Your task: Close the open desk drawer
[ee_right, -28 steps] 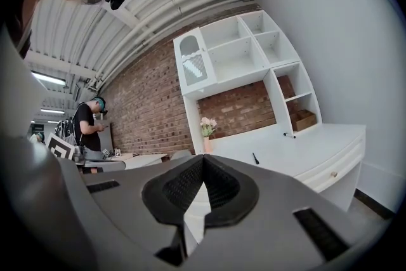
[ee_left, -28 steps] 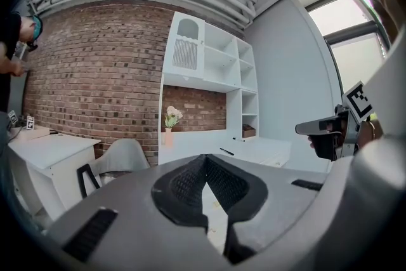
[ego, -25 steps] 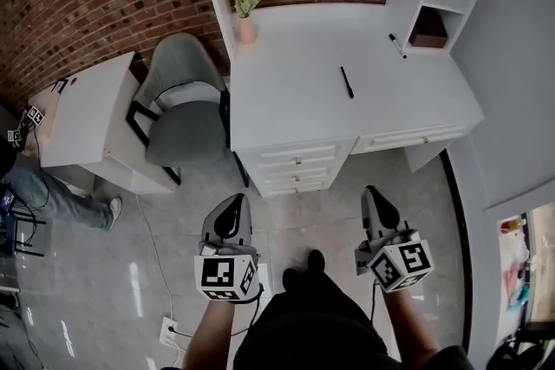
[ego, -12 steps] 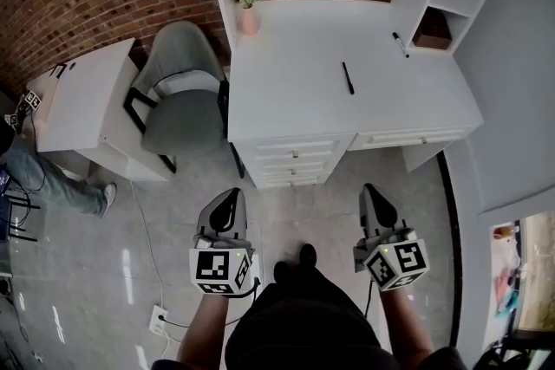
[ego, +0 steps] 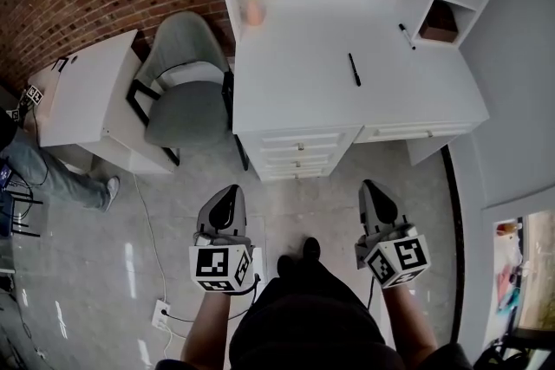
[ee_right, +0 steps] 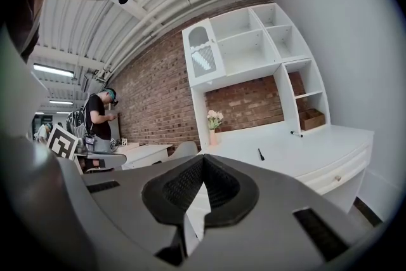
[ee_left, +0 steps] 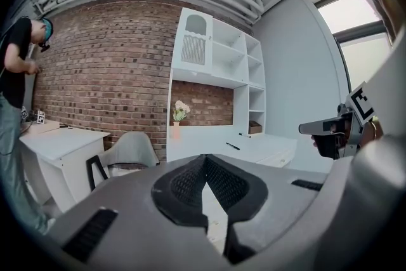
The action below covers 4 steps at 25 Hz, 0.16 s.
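In the head view the left gripper [ego: 228, 197] and right gripper [ego: 373, 193] hang over the floor [ego: 303, 208], well short of the desk drawers [ego: 299, 153], a grey chair [ego: 178, 100] just left of them; the left gripper view shows jaws closed on nothing, and the right gripper view shows the same.

We log bare grey tiled floor [ego: 299, 202] lying open between the left hand-held gripper [ego: 229, 197], the right hand-held gripper [ego: 373, 193] and the white table's [ego: 303, 56] drawer fronts [ego: 299, 153]. A grey padded chair [ego: 178, 104] crowds the table's left corner. At the right end, a white side panel [ego: 427, 150] and grey wall [ego: 512, 100] narrow the way.
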{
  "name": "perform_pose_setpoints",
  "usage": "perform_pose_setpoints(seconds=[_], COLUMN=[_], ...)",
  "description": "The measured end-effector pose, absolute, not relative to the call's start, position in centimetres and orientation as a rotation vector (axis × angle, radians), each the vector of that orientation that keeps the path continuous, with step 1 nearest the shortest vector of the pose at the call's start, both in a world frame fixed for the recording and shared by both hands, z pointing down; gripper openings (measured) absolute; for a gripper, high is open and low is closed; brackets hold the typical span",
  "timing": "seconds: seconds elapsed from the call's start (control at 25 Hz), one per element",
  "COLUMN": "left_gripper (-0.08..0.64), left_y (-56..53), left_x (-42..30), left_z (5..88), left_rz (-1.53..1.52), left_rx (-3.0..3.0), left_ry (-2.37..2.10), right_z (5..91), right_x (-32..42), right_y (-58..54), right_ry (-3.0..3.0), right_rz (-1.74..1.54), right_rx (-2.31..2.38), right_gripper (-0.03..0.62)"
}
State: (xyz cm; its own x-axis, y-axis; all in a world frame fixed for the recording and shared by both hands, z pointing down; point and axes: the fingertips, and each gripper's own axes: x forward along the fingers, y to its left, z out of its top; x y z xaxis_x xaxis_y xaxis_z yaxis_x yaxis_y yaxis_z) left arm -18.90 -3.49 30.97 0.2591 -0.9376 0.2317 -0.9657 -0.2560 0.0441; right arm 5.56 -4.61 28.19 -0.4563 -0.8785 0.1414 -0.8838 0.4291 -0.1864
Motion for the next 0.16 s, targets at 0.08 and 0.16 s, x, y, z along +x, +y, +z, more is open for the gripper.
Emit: perform_pose_setpoints(seconds=[0.08,0.16], left_gripper=[0.009,0.009], left_y=[-2.72,-2.13], left_x=[-19.39,-19.80], left_z=[31.29,31.50], left_rz=[0.261,0.278], left_rx=[2.335,2.321], left_ry=[-1.792,-1.793], right_z=[28.85,29.32], right_x=[5.13,4.79], right_y=[-3.85,-3.28], right_ry=[-2.623,-2.612], right_rz=[0.402,0.434], right_rx=[1.621,1.611], right_gripper=[0.005,0.005])
